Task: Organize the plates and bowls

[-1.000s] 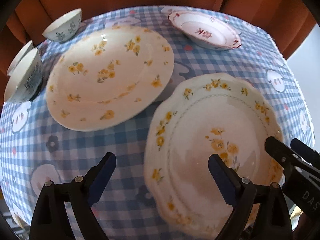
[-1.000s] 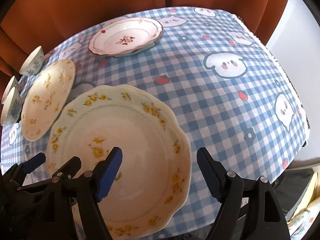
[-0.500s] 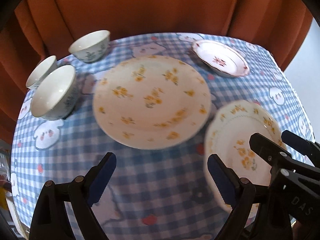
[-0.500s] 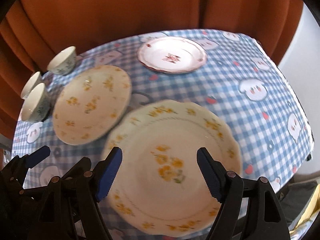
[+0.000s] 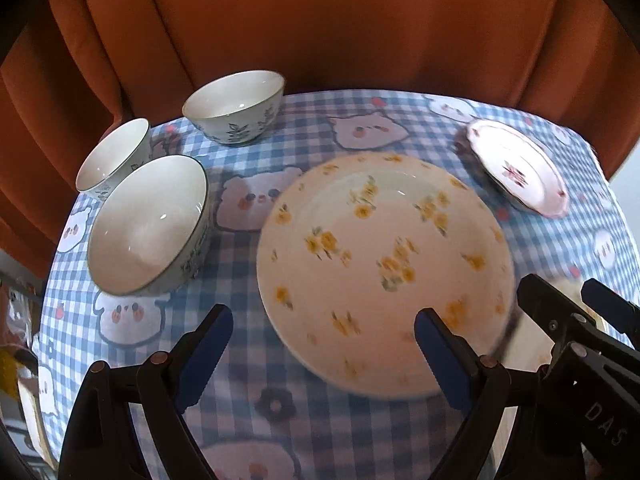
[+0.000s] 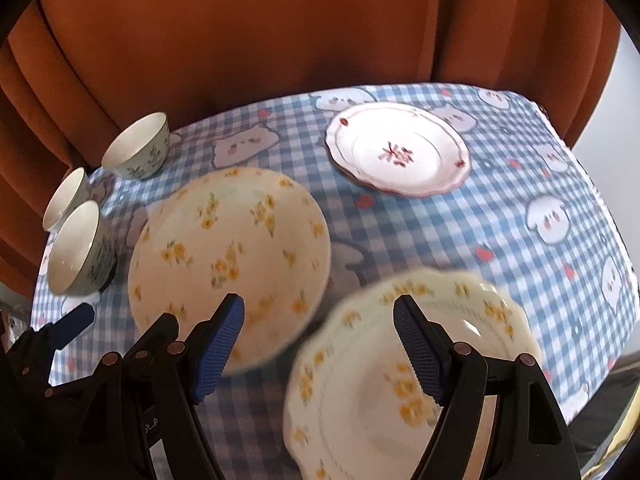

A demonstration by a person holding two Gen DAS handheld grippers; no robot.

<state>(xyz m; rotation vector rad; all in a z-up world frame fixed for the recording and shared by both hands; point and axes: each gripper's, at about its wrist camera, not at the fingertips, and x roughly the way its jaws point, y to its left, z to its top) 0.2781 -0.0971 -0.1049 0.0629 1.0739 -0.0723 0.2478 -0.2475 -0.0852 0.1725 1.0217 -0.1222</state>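
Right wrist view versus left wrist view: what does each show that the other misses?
Only the right wrist view shows the scalloped cream plate with yellow flowers nearly whole; the left glimpses just a sliver behind the right gripper.

Only the left wrist view shows the left gripper whole, open.

Both show the round yellow-flowered plate, the red-patterned white plate, three white bowls and the blue checked tablecloth.

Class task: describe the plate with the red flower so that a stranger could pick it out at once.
Start at the blue checked tablecloth and look to its far right side, near the orange curtain. The small plate there is white with a red flower in the middle; the two other plates carry yellow flowers.
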